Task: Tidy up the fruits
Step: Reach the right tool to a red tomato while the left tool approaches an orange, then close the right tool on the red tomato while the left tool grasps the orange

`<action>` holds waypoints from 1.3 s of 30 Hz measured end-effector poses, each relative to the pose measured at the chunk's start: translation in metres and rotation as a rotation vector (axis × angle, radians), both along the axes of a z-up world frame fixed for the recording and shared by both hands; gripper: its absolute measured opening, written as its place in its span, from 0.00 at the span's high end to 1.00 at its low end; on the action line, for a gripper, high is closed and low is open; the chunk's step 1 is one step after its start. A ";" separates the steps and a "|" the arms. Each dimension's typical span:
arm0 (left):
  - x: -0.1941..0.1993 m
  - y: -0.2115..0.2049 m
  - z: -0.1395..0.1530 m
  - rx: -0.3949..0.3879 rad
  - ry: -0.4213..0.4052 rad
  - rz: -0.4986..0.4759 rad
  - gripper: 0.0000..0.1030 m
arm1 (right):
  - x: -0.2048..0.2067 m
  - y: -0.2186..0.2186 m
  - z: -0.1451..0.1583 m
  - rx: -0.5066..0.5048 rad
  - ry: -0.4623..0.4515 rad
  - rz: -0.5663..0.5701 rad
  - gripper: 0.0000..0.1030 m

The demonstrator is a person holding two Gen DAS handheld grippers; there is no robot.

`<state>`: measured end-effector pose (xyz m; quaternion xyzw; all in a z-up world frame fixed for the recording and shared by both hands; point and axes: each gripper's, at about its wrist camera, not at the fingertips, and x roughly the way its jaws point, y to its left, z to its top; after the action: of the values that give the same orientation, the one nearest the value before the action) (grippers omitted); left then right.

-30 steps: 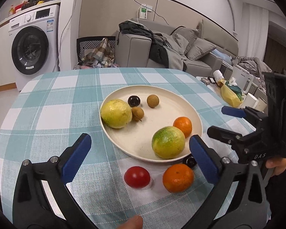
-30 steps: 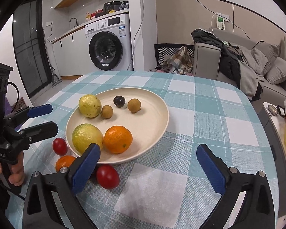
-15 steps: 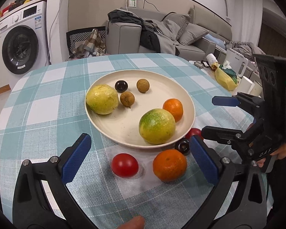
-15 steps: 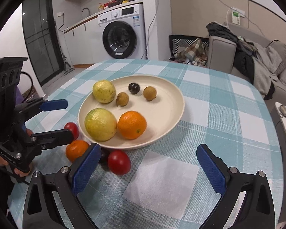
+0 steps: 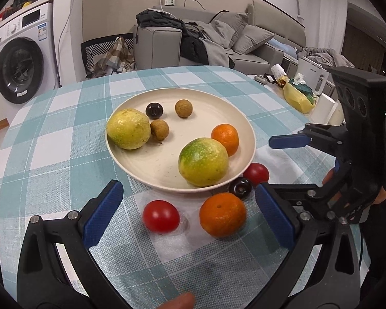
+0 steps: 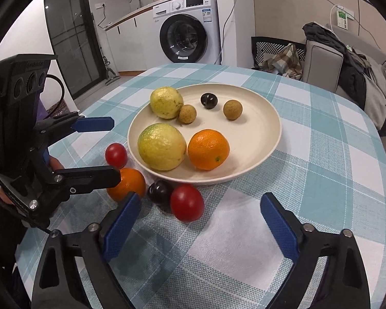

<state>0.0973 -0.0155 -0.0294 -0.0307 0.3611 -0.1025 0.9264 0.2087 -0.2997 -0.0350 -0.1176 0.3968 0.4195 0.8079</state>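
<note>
Left wrist view: left gripper [image 5: 190, 213] jaws spread, empty; right gripper [image 6: 200, 221] jaws closing, touching nothing. Plate [image 5: 247, 131] holds six fruits; four on the bench [image 5: 64, 118].

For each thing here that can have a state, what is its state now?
Plate: holds six fruits.
Washing machine: door shut.
Left gripper: open, holding nothing.
Right gripper: closing, nothing between its jaws.
Loose orange: on the tablecloth, outside the plate.
</note>
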 end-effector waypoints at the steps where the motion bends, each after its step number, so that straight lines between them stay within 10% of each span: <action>1: 0.000 -0.001 0.001 -0.001 -0.003 -0.008 0.01 | 0.001 0.000 -0.001 0.003 0.012 0.006 0.14; 19: -0.010 -0.020 -0.001 -0.023 0.002 -0.177 0.42 | -0.004 0.008 -0.008 -0.008 0.046 0.070 0.45; 39: -0.005 -0.026 -0.013 0.014 0.071 -0.194 0.59 | -0.007 0.009 -0.008 -0.012 0.044 0.081 0.59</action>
<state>0.0918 -0.0416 -0.0427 0.0071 0.3959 -0.1883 0.8987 0.2022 -0.2905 -0.0429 -0.1291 0.4119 0.4520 0.7806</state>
